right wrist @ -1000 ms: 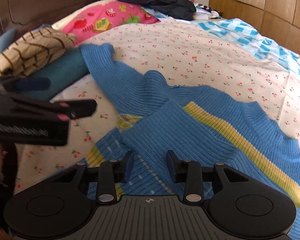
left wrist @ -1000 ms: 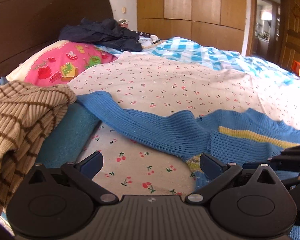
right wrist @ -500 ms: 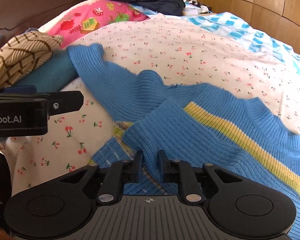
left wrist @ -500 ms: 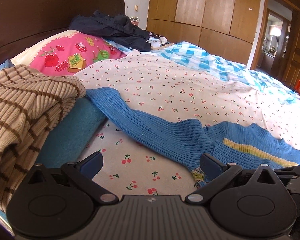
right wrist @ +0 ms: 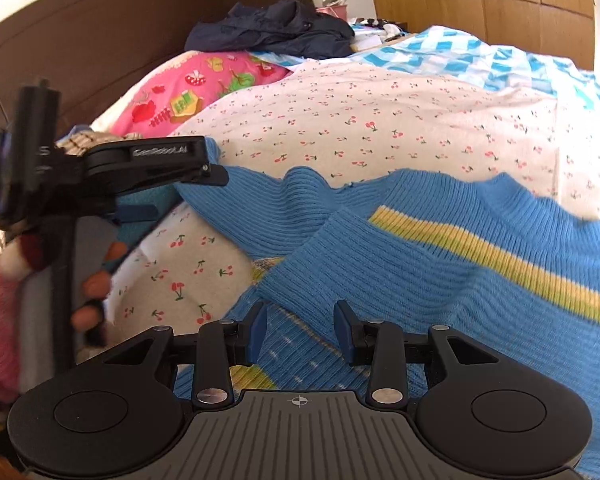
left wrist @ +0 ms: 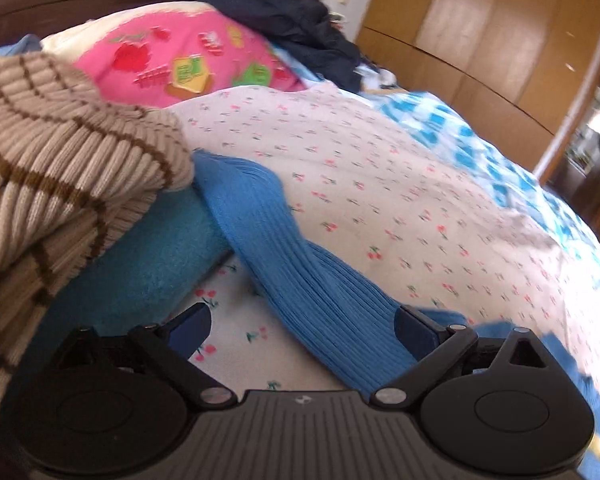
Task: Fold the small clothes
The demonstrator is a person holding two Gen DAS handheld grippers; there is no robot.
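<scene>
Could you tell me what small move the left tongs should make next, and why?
Probably close the left tongs on the sleeve: they are open, the sleeve lies stretched between the fingers, and it is not yet folded onto the sweater.

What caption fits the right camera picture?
Open right gripper fingers over a ribbed blue knit sweater with a yellow stripe on the cherry-print bedsheet.

Left gripper (left wrist: pixel 302 330) jaws wide apart, low over cherry-print sheet (left wrist: pixel 380 200). Blue sweater sleeve (left wrist: pixel 284 248) runs diagonally between the fingers; contact with the right finger cannot be told. Striped beige knit (left wrist: pixel 60 168) lies on a teal towel (left wrist: pixel 140 264) at left. Pink pillow (left wrist: pixel 180 60) behind. Frame blurred.
</scene>
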